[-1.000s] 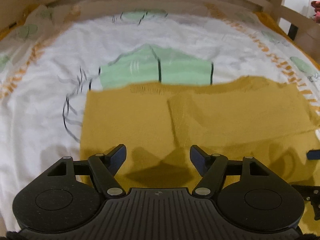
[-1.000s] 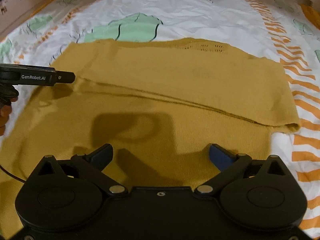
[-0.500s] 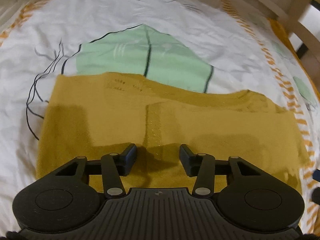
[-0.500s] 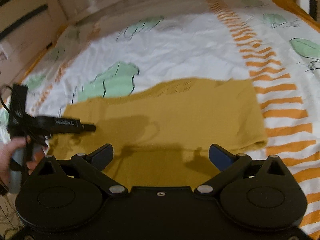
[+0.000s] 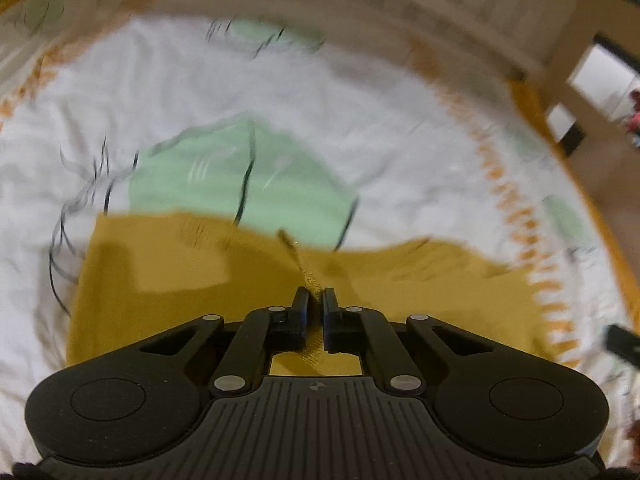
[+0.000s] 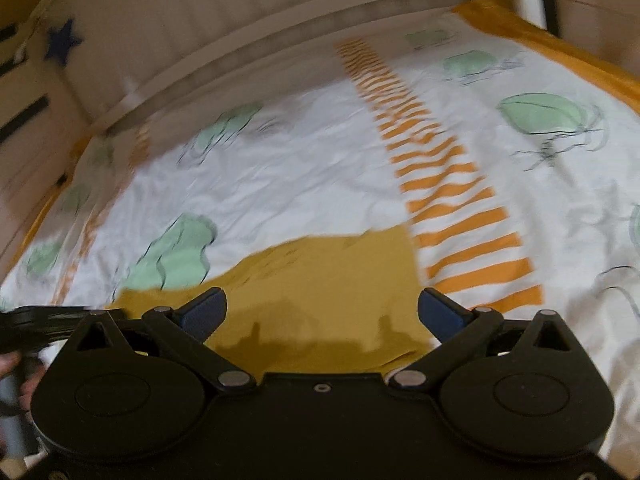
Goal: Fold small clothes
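- Left tool (image 5: 316, 300) nearest in its own view, black, jaws just drawn together and clenched on a raised ridge of the mustard-yellow knitted garment (image 5: 192, 280), fabric pinched between the pads and running away from the tips as a narrow pleat.
- Right tool (image 6: 322, 312) nearest in the right wrist view, black with blue pads, jaws spread wide and released, nothing between the pads, hovering over the near edge of the same mustard garment (image 6: 320, 280).
- Far left of the right wrist view: blurred black body of the left tool (image 6: 44, 322), with part of a person's hand (image 6: 24, 376) below it.
- Mustard garment spread flat on the bed, apart from the pinched ridge; dark shadows of the tools across its near part.
- Right edge of the garment just beside a band of orange stripes (image 6: 460, 208) printed on the bedsheet.
- Beyond the garment: white bedsheet (image 5: 280, 92) printed with pale green shapes outlined in black (image 5: 240, 184), the garment's far edge overlapping the nearest green shape.
- Farthest: pale wooden bed frame (image 6: 280, 20) curving round the sheet; dark blue star (image 6: 64, 42) on the wood at far left.
- Both views blurred; finer details hard to tell.
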`<action>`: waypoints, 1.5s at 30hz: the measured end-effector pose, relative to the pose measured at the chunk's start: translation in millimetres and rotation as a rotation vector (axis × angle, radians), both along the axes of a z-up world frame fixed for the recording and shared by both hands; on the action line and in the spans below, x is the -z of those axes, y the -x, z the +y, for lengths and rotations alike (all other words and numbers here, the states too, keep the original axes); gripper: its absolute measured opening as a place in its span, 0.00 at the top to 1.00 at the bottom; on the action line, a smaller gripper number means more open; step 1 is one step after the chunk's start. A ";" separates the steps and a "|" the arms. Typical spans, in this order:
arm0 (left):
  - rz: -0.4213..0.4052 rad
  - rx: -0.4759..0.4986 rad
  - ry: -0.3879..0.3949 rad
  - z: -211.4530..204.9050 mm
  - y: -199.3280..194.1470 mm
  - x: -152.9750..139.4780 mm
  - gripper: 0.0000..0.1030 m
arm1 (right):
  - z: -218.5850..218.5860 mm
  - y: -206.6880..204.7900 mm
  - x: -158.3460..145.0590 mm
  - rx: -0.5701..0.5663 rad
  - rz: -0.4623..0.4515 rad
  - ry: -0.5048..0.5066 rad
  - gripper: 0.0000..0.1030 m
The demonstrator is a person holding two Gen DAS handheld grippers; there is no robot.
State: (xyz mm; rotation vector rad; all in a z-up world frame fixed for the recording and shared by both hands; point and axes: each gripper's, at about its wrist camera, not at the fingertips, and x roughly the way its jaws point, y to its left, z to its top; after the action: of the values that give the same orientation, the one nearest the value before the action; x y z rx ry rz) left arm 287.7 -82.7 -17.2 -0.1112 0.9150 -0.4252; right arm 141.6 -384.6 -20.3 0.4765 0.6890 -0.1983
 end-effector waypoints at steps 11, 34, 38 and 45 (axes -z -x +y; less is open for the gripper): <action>-0.129 -0.022 0.049 34.4 11.9 -72.8 0.94 | -52.5 11.3 8.0 0.192 0.010 -0.087 0.01; -0.055 -0.157 -0.390 79.6 -31.2 52.9 0.93 | -36.2 1.0 17.2 0.123 0.060 -0.059 0.01; -0.053 -0.186 -0.409 89.6 -27.2 47.4 0.93 | -35.0 0.6 18.3 0.125 0.065 -0.055 0.01; -0.105 -0.096 -0.397 66.7 -5.5 39.3 0.93 | -27.8 -8.5 33.1 0.108 0.121 0.002 0.01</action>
State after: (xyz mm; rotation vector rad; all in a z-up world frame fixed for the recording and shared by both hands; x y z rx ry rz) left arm 293.2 -16.0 -56.5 0.2270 0.8711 -0.1529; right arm 150.1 -412.4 -53.4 0.5033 0.7817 -0.3316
